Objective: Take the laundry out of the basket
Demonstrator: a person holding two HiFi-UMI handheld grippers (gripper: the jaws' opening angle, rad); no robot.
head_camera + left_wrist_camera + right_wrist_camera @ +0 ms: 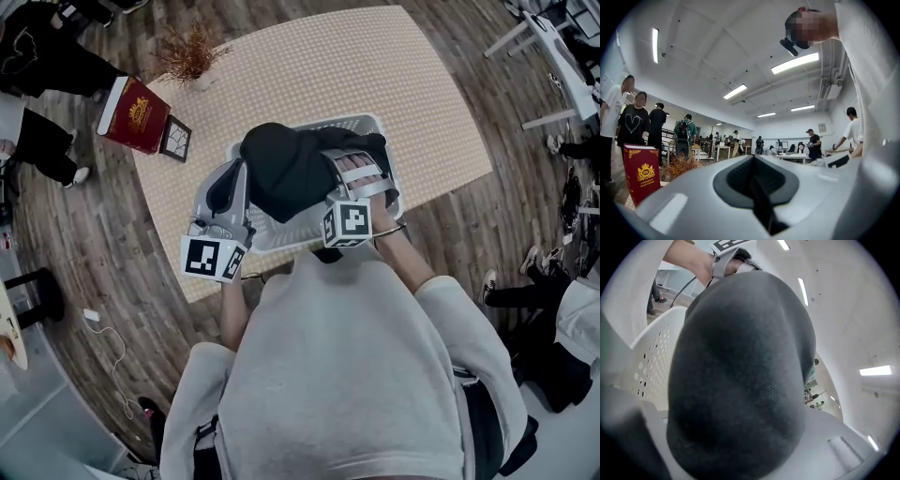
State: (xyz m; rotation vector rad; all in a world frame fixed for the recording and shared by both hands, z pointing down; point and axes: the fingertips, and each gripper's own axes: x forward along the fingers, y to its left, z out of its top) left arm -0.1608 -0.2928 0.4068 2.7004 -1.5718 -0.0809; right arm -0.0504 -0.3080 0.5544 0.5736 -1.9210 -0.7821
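Above the white basket (pixel 375 123) on the counter (pixel 328 66), my right claw (pixel 339 171) grips a bunched black garment (pixel 286 169); my left claw (pixel 228 187), closed and empty, hangs at the basket's left side.

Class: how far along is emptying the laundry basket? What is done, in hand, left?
Done: no garment shows on the table yet. In hand: the right gripper is clamped on a dark garment, held over the white basket; the left gripper is shut, empty. Left: setting it down; the garment hides whatever remains inside.
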